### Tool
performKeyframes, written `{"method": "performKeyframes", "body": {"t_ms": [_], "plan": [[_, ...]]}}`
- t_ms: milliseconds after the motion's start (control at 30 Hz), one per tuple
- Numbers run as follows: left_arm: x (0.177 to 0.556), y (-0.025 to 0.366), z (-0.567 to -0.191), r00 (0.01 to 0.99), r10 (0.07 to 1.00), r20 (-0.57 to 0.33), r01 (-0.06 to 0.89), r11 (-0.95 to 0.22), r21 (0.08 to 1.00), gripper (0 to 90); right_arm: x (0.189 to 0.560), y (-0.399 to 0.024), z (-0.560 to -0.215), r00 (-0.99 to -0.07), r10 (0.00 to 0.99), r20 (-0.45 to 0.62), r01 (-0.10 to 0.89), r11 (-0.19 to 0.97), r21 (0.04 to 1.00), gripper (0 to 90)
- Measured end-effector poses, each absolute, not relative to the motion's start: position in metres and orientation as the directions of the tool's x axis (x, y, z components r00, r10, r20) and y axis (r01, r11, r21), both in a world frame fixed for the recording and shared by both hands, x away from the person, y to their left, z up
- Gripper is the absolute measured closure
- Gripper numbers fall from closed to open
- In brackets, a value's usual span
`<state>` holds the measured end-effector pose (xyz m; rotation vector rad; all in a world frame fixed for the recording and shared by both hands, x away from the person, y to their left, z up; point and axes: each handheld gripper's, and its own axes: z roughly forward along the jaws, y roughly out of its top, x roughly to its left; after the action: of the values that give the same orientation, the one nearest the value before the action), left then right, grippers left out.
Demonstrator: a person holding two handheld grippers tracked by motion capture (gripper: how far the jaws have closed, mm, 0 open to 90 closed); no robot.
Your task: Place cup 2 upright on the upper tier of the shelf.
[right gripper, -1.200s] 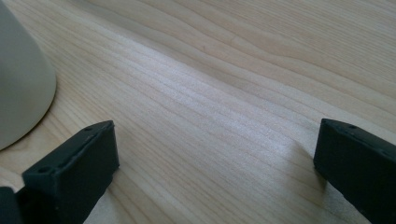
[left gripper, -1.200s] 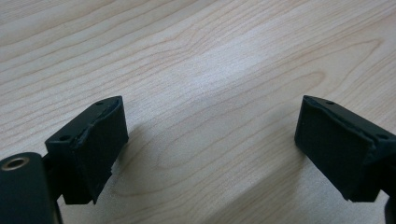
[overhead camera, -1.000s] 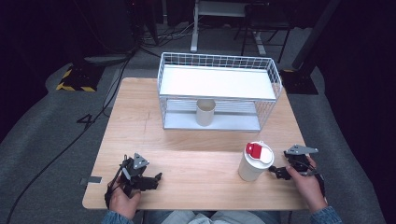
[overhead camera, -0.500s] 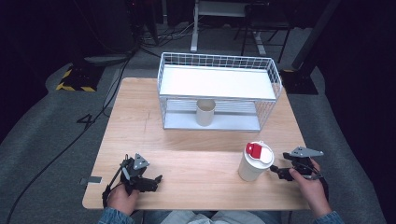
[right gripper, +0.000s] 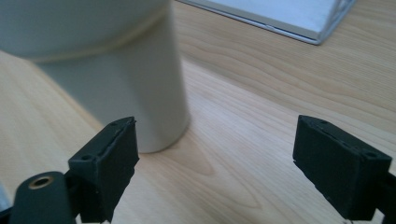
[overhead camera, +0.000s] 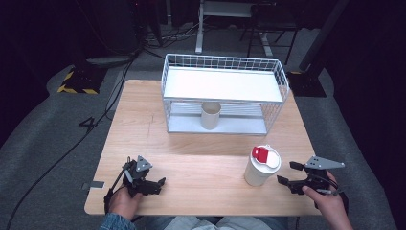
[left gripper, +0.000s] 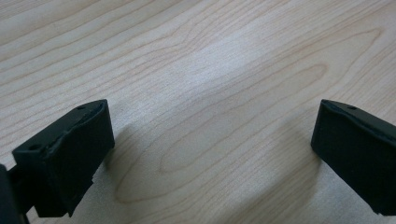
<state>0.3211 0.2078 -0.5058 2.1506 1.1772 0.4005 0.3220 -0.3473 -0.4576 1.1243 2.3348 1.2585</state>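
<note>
The right gripper (overhead camera: 286, 175), jaws spread, sits at the cup's (overhead camera: 260, 165) three o'clock: centre both jaws around its wall before squeezing. The left gripper (overhead camera: 160, 185) rests spread.

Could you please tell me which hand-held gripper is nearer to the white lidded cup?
Right. The right hand-held gripper sits just beside the white lidded cup, jaws open; the left hand-held gripper rests far across the table.

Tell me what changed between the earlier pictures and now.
The right hand-held gripper drew back a little from the lidded cup, toward the table's right edge, jaws open and clear of it. The left hand-held gripper has just been opening its jaws, nothing between them. Cup and wire rack stayed put.
</note>
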Motion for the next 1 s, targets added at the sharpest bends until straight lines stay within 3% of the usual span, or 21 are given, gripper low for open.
{"method": "performKeyframes", "body": {"t_ms": [533, 1000], "plan": [[0.321, 0.207, -0.506, 0.550, 0.835, -0.027, 0.634, -0.395, 0.665, 0.0, 0.302, -0.317, -0.438, -0.739, 0.662, 0.126, 0.434, 0.325, 0.840, 10.1], [0.320, 0.206, -0.506, 0.538, 0.843, -0.028, 0.642, -0.387, 0.662, 0.0, 0.316, -0.292, -0.452, -0.755, 0.646, 0.113, 0.402, 0.318, 0.859, 7.4]]}}
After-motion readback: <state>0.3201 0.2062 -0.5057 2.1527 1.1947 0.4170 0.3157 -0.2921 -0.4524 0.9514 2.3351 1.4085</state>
